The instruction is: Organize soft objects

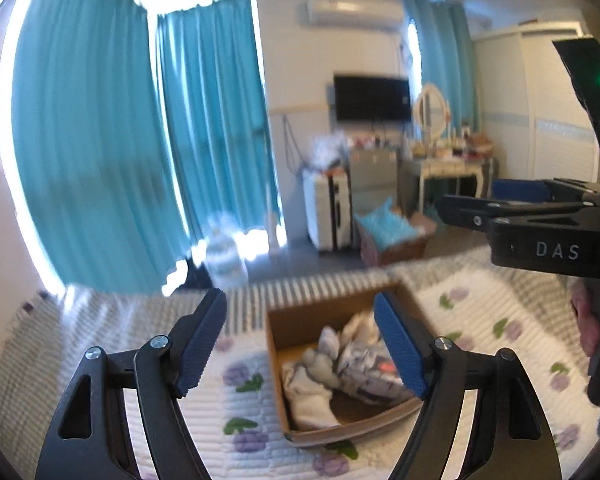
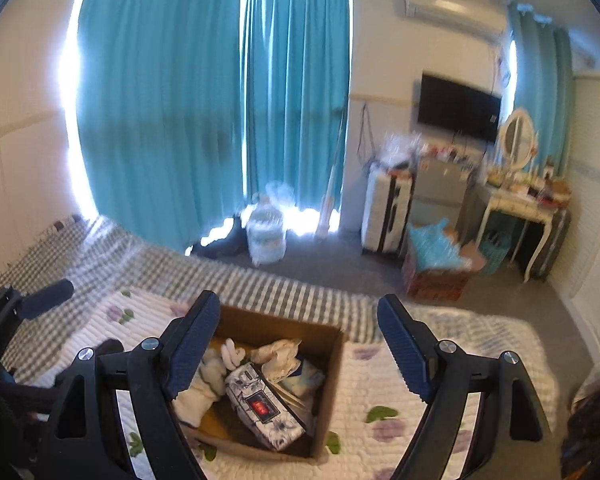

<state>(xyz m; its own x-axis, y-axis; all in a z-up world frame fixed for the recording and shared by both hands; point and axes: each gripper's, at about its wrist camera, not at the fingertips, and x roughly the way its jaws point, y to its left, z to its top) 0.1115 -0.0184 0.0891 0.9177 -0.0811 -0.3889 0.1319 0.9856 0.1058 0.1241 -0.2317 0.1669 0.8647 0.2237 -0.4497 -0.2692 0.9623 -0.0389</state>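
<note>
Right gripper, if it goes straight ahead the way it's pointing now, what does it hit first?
Probably the far rim of the cardboard box or the checked bed cover just beyond it. The right gripper is open and empty, aimed over the box; depth is unclear.

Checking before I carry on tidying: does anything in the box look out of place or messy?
Nothing spilled. The soft items sit jumbled, not folded, inside the cardboard box, with a floral pouch lying tilted on top.
</note>
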